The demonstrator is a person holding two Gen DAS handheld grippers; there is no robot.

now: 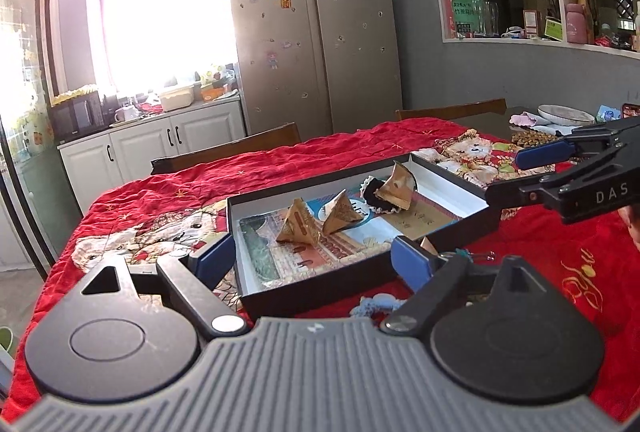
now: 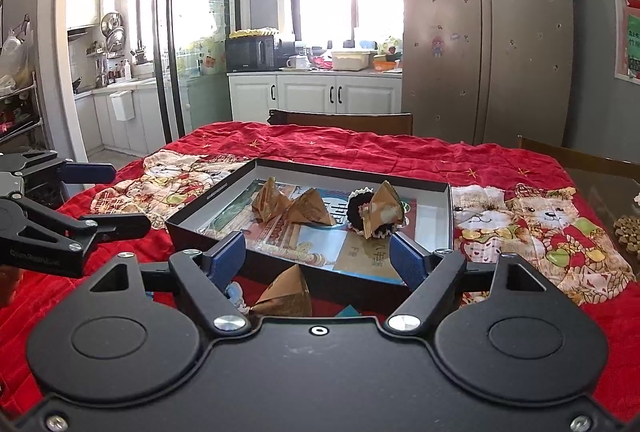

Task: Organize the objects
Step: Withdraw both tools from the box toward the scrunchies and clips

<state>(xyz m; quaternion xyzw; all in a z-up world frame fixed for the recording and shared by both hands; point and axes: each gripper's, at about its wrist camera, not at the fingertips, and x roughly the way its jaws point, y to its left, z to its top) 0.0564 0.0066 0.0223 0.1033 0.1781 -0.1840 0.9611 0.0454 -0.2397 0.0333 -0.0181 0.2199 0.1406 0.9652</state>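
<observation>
A red teddy-bear blanket (image 2: 360,151) covered the worktop. At left, the left tool (image 1: 312,260) stood wide open, holding nothing. In the middle lay a shallow black box (image 2: 352,171) containing three gold pyramid packets (image 2: 312,209) and a black scrunchie (image 2: 356,209). A fourth packet (image 2: 286,296) lay just outside, between the empty, open fingers of the right tool (image 2: 320,256).

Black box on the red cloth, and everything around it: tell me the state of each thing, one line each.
Black box: open, no lid on it, printed cards flat inside.
Pyramid packets in the box: three, resting inside.
Pyramid packet on the cloth: outside the box, by its near wall.
Left claw: open, empty.
Right claw: open, empty.
Fridge: doors closed.
</observation>
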